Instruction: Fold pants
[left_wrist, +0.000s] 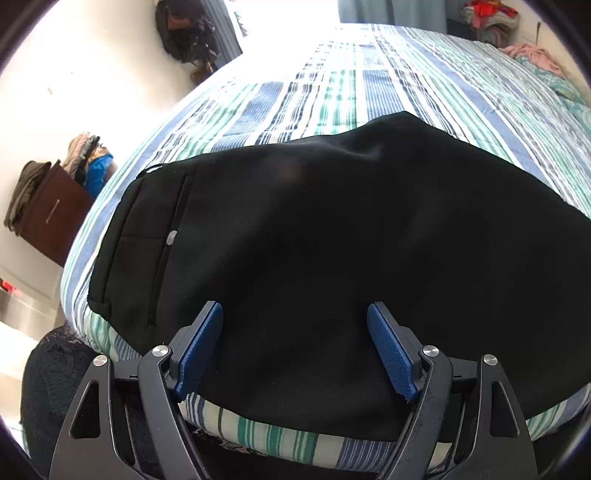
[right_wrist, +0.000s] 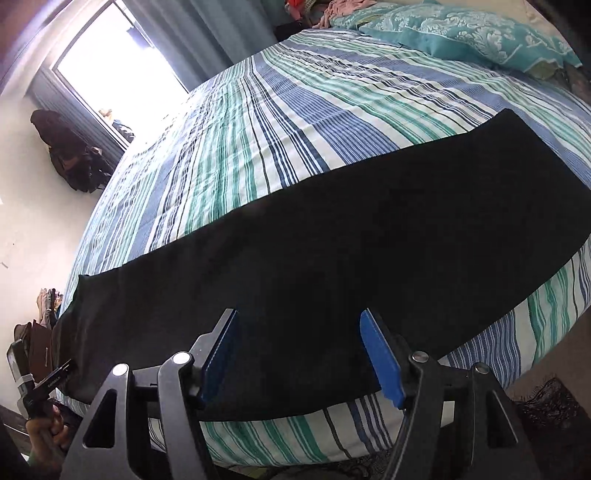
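Observation:
Black pants (left_wrist: 314, 240) lie flat along the near edge of a striped bed, folded lengthwise with one leg on the other. The waistband end with a pocket and a small button (left_wrist: 171, 237) shows at the left of the left wrist view. My left gripper (left_wrist: 295, 314) hangs above the pants near the bed's edge, its blue pads (left_wrist: 199, 350) wide apart and nothing between them. In the right wrist view the long leg part of the pants (right_wrist: 369, 240) stretches toward the right. My right gripper (right_wrist: 299, 321) hovers over it, open and empty.
The bed (right_wrist: 295, 110) has a blue, green and white striped cover. Teal pillows (right_wrist: 461, 33) and loose clothes lie at its head. A brown cabinet (left_wrist: 55, 218) with piled clothes stands left of the bed. A hand (right_wrist: 48, 424) holding the other gripper shows at the lower left.

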